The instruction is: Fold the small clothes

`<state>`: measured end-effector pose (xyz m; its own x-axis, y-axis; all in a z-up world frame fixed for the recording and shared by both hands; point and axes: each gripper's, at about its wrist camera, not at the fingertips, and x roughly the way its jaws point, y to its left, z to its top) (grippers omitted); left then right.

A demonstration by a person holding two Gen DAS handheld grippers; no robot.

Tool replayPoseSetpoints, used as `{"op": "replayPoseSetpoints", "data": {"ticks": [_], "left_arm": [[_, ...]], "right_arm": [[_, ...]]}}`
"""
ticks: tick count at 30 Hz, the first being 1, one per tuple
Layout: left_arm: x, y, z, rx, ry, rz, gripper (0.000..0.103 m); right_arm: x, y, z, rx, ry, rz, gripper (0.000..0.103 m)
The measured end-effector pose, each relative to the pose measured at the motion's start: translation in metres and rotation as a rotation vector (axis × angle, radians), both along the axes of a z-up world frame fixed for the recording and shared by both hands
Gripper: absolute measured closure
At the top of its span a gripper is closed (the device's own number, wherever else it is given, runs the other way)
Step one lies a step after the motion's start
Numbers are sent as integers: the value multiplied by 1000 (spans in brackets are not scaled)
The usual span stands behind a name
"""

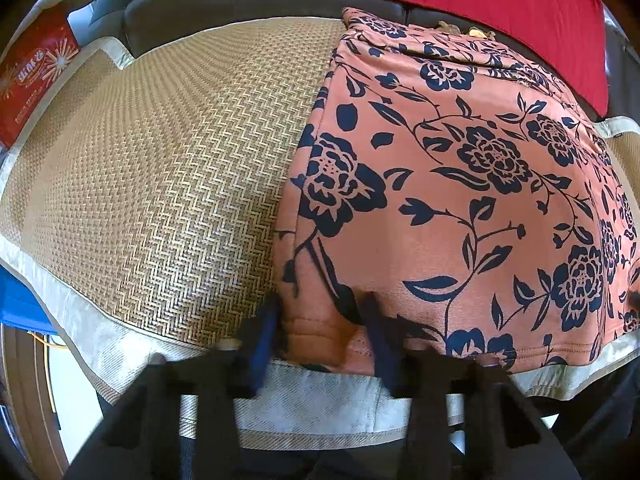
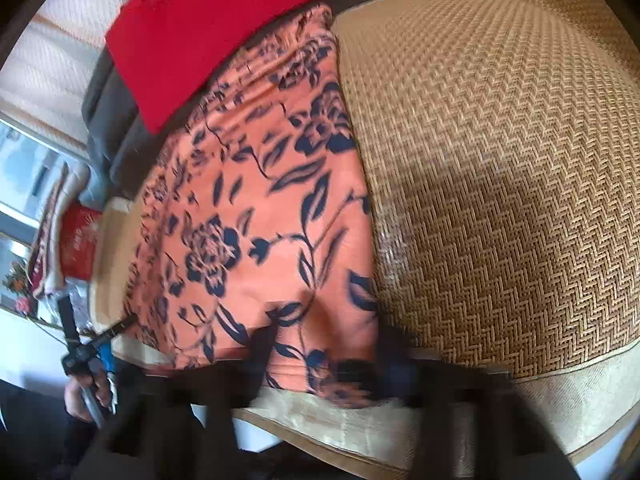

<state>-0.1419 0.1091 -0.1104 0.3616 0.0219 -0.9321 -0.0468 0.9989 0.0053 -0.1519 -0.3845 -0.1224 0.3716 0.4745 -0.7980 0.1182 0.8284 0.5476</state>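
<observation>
Floral garment (image 1: pixel 460 184) on woven mat (image 1: pixel 160 184), near hem bunched between left gripper (image 1: pixel 320 320) fingers; right gripper (image 2: pixel 324 344) fingers likewise pinching hem

Left gripper (image 1: pixel 320 320) points steeply down, jaws pinching the near hem of the floral garment (image 1: pixel 460 168) at its left corner. Right gripper (image 2: pixel 324 344) tilts down too, jaws clamped on that hem's right corner, fabric bunching between them.

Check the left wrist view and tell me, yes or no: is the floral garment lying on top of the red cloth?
No: the floral garment lies on the woven mat, and the red cloth sits behind it against the sofa back.
</observation>
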Motion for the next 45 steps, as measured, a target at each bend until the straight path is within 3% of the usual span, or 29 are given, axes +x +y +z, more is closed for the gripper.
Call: {"op": "replayPoseSetpoints", "data": {"ticks": [2, 9, 12, 14, 15, 17, 18, 20, 22, 23, 24, 26, 29, 31, 33, 34, 36, 38, 40, 42, 45], "left_arm": [[0, 3, 3, -48, -1, -5, 92], [-15, 12, 42, -75, -138, 3, 94], [-9, 19, 19, -92, -72, 24, 93], [-7, 22, 3, -112, -26, 34, 91], [-7, 21, 1, -106, -28, 38, 89], [-5, 18, 0, -104, -31, 36, 85], [-4, 16, -1, -97, -29, 30, 82], [0, 10, -3, -87, -31, 7, 73], [4, 2, -4, -59, -31, -5, 73], [6, 0, -2, -52, -32, -8, 87], [7, 0, 1, -61, -41, -12, 96], [6, 4, 13, -83, -77, 15, 96], [-7, 18, 33, -103, -129, 49, 96], [-8, 22, 28, -109, -101, 45, 96], [-2, 21, 3, -100, -32, 42, 96], [0, 19, -2, -102, -16, 42, 95], [5, 16, 3, -108, -22, 49, 92], [8, 17, 9, -116, -34, 49, 91], [17, 18, 14, -100, -34, 42, 82], [19, 24, 22, -77, -54, 55, 61], [32, 34, 41, -76, -125, 77, 54]], "right_arm": [[1, -4, -3, 4, 9, 2, 93], [-11, -15, 37, 70, -98, -7, 96], [-8, -20, 17, 70, -41, -21, 94], [-7, -21, -1, 122, 3, -15, 91], [-7, -18, -3, 140, 3, -5, 86], [-7, -15, -1, 137, -12, -10, 49], [-6, -15, -1, 151, -21, -11, 39], [-2, -10, 1, 150, -32, 0, 38], [5, -7, -2, 136, -19, 4, 46], [9, -7, -4, 137, -3, -1, 79], [12, -7, -7, 139, 17, -8, 96], [10, -10, -7, 138, 15, -16, 97], [-6, -22, 17, 142, -43, -13, 97], [-17, -28, 24, 111, -43, -29, 97], [-17, -31, -3, 77, 56, -6, 99], [-17, -31, -9, 91, 60, -9, 99], [-13, -30, -1, 129, 33, -16, 91], [-11, -30, 13, 98, -14, -17, 78], [-9, -39, 17, 113, -27, -50, 31], [-6, -54, 23, 92, -54, -100, 28], [4, -68, 43, 78, -133, -135, 28]]}}
